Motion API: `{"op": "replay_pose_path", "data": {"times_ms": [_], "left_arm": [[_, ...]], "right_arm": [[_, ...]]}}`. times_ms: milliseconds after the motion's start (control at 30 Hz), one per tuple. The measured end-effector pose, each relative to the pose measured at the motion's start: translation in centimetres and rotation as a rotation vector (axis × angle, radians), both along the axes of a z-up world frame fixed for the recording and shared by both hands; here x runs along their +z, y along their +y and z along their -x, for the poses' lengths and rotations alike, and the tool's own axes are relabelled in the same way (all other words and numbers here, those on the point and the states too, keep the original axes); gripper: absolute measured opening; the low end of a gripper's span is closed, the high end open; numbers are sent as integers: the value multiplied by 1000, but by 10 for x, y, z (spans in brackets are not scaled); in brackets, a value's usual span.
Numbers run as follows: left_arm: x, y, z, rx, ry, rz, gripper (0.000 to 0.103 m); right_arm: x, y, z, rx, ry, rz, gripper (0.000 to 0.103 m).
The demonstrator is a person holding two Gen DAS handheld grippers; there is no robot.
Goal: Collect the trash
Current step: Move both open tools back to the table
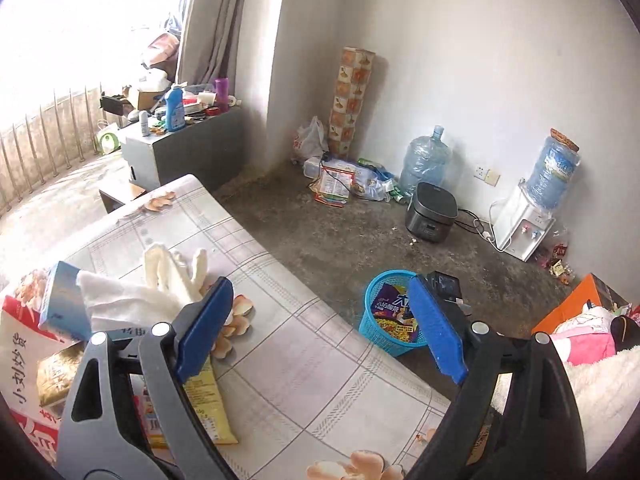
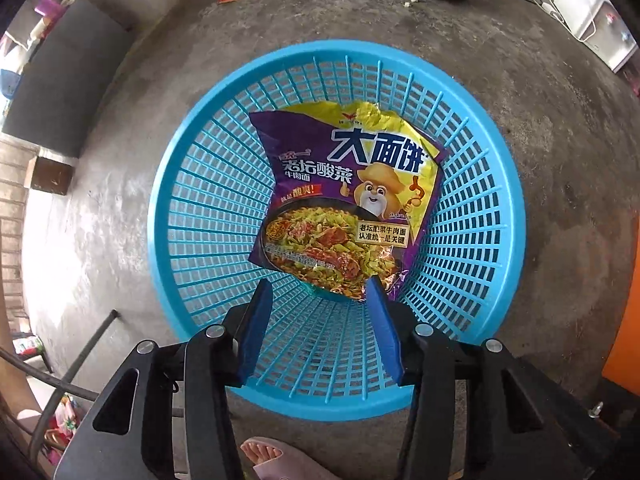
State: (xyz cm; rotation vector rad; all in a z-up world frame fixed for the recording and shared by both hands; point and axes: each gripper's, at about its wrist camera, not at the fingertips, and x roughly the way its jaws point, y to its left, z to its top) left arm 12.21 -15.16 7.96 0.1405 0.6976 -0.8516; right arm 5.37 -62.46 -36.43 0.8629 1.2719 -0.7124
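My left gripper hangs open over a table covered with a checked cloth, with nothing between its blue pads. Left of it on the table lie crumpled white tissue, a blue box, a red and white bag and a yellow packet. A blue mesh basket stands on the floor beside the table. My right gripper points straight down into the basket. A purple and yellow noodle wrapper lies inside, its lower edge showing between the parted pads, which do not press on it.
On the concrete floor by the wall stand a dark rice cooker, a water dispenser, a spare water bottle and scattered wrappers. An orange box sits right of the basket. A foot in a pink slipper is near the basket.
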Motion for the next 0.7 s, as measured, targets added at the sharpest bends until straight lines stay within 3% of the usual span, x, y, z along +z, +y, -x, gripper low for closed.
{"op": "replay_pose_path", "data": {"times_ms": [133,233,300,367,533,700], "left_arm": [[4,57,-3,149,-39,-18,85],[10,92,-2,236,-63,1,85],[14,110,-4,272,-65,44,85],[16,120,-4,300,-60,84,86],[20,140,-8,348,-15,180,88],[22,149,-2,356,0,236,89]], "right_arm": [[-43,-8,-17,11,136,-43,39],[-40,-2,-19,-15,88,-53,39],[-22,10,-18,-1,37,-11,39],[10,26,-12,26,-20,74,39],[127,71,24,23,-255,284,43],[242,120,43,74,-422,519,70]]}}
